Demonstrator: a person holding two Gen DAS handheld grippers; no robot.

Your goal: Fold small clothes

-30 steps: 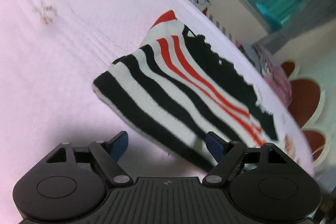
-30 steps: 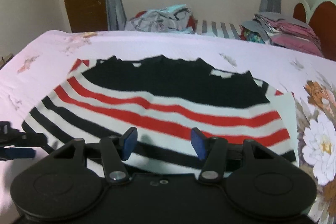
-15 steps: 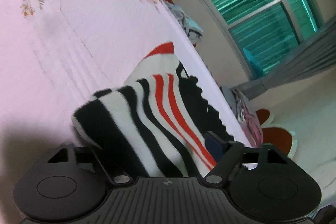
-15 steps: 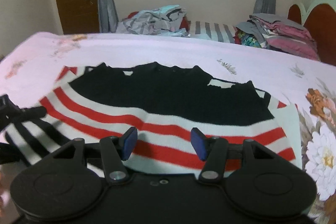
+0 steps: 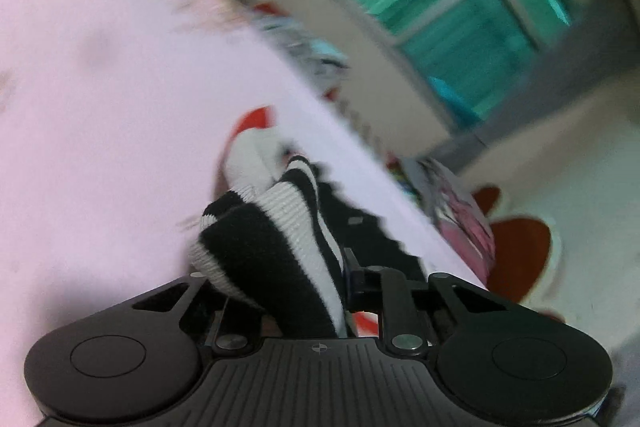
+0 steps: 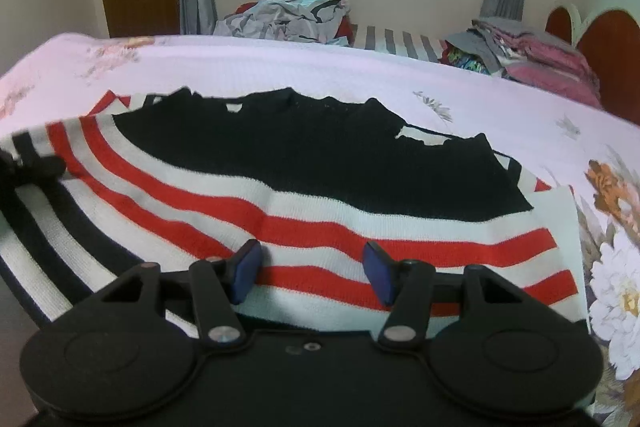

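Observation:
A striped knit sweater [image 6: 304, 195], black at the top with red, white and black bands, lies on the pink bedsheet [image 6: 360, 75]. My left gripper [image 5: 304, 291] is shut on the sweater's black-and-white hem corner [image 5: 272, 235] and holds it bunched and raised; it also shows at the left edge of the right wrist view [image 6: 28, 171]. My right gripper [image 6: 310, 273] is open and empty, its blue fingertips [image 6: 244, 267] just above the sweater's red-and-white bands near the front edge.
A loose heap of grey clothes [image 6: 288, 15] lies at the far side of the bed. A stack of folded pink and grey clothes [image 6: 528, 51] sits at the back right by the headboard [image 6: 608, 43]. A floral print covers the sheet's right side [image 6: 616, 267].
My left gripper has closed on the sweater's hem corner and lifted it, bunching the fabric. The right gripper has moved slightly forward over the sweater and stays open.

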